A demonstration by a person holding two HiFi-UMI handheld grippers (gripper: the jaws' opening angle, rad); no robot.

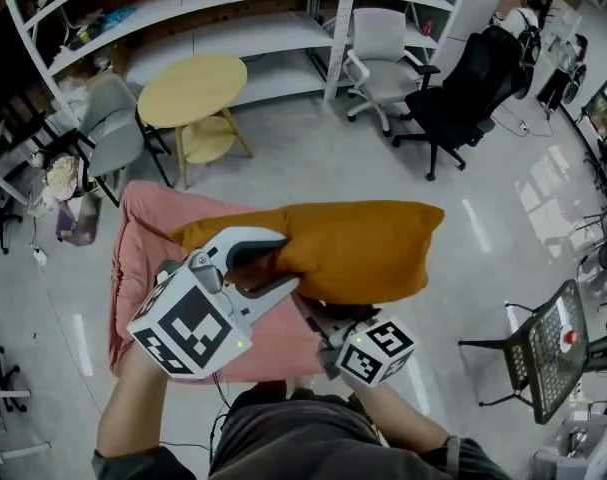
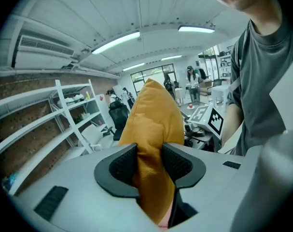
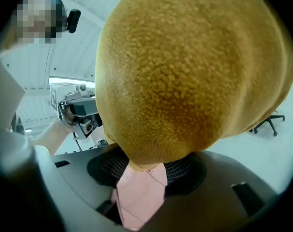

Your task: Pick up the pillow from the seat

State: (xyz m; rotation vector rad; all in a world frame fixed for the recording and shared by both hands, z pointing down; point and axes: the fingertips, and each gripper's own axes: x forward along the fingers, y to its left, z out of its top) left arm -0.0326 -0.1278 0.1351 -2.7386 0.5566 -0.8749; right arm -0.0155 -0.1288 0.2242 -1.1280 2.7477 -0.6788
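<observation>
Jaws of the left gripper (image 1: 283, 263) pinch the pillow (image 1: 353, 248) at its left end, ribbed black pads (image 2: 119, 166) sunk into the cloth. The right gripper (image 1: 313, 313) clamps its near edge along with a fold of pink cloth (image 3: 136, 192). Plump, oblong, mustard and nubbly, the pillow hangs above the right edge of the rumpled pink seat (image 1: 143, 268), long axis left to right. Beyond stands a round wooden table (image 1: 193, 88).
</observation>
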